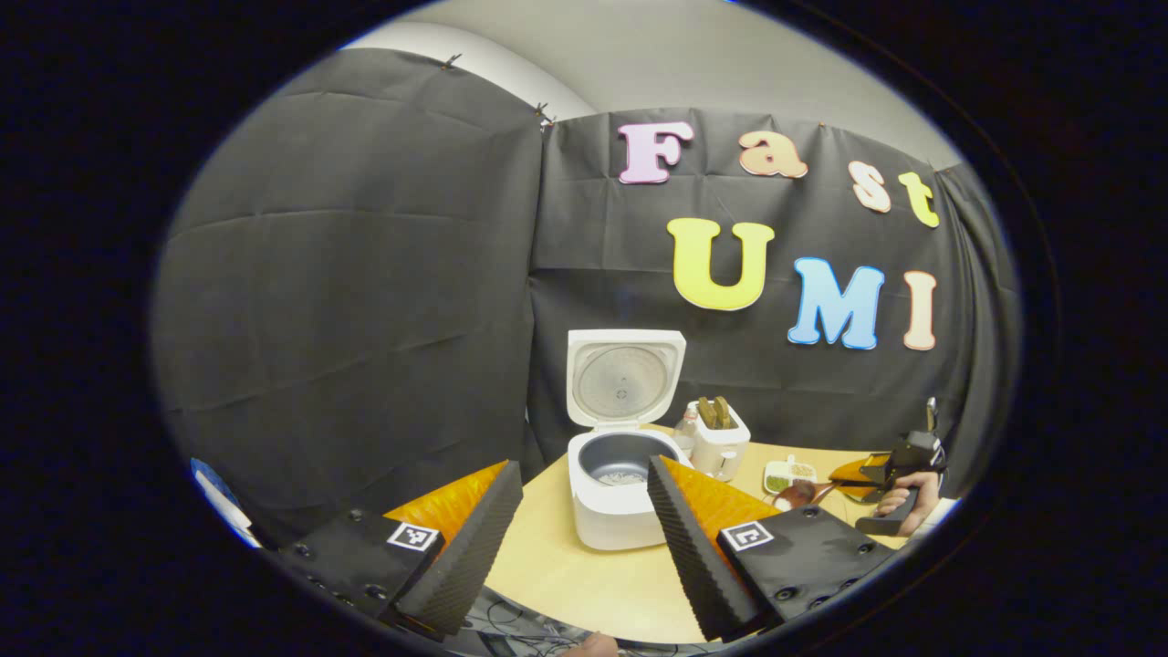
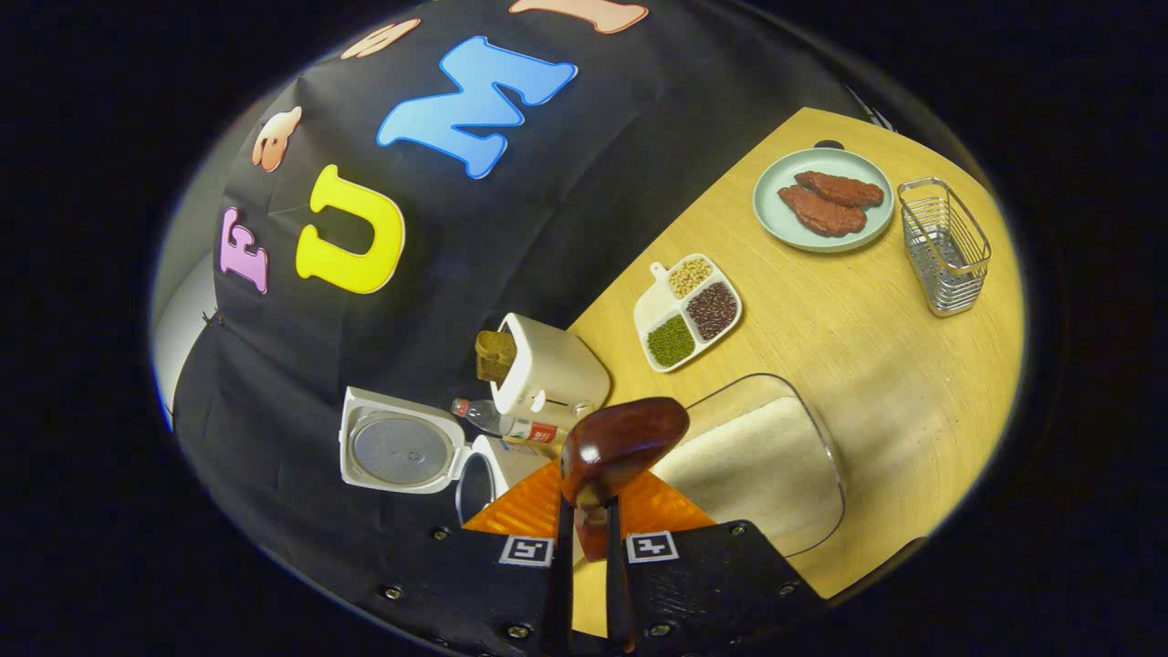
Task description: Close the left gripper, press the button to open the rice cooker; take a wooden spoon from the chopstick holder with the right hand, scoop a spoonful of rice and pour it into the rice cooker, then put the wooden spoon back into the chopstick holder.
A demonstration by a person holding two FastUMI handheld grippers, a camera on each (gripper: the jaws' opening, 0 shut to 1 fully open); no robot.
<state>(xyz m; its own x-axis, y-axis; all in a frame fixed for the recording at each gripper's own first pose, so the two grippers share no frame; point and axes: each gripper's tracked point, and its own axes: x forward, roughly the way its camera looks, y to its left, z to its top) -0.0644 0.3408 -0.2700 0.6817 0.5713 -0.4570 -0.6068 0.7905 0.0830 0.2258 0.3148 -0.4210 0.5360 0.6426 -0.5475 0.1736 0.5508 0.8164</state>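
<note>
In the right gripper view, the right tool [image 2: 589, 547] sits at six o'clock, its fingers pinched on the handle of the wooden spoon [image 2: 620, 447], whose dark bowl rises just ahead of them. Just beyond the spoon, toward four o'clock, lies the clear container of rice [image 2: 766, 465]; whether the spoon bowl carries rice cannot be told from its back. At nine o'clock from the spoon stands the rice cooker [image 2: 406, 452] with its lid swung up, a toaster [image 2: 547, 374] and a small bottle [image 2: 506, 424] beside it. Farther out come a divided dish of beans [image 2: 686, 310], then a plate of meat [image 2: 826, 201] and the wire chopstick holder [image 2: 944, 246] at two o'clock, with no utensil visible in it. In the left gripper view the left tool [image 1: 584, 511] is spread wide at six o'clock, the open cooker's pot visible between its fingers on the desk [image 1: 584, 584]. Judging from this, the button press and the spoon pickup are done; scooping looks imminent or under way, and the pour and the return to the holder remain.
</note>
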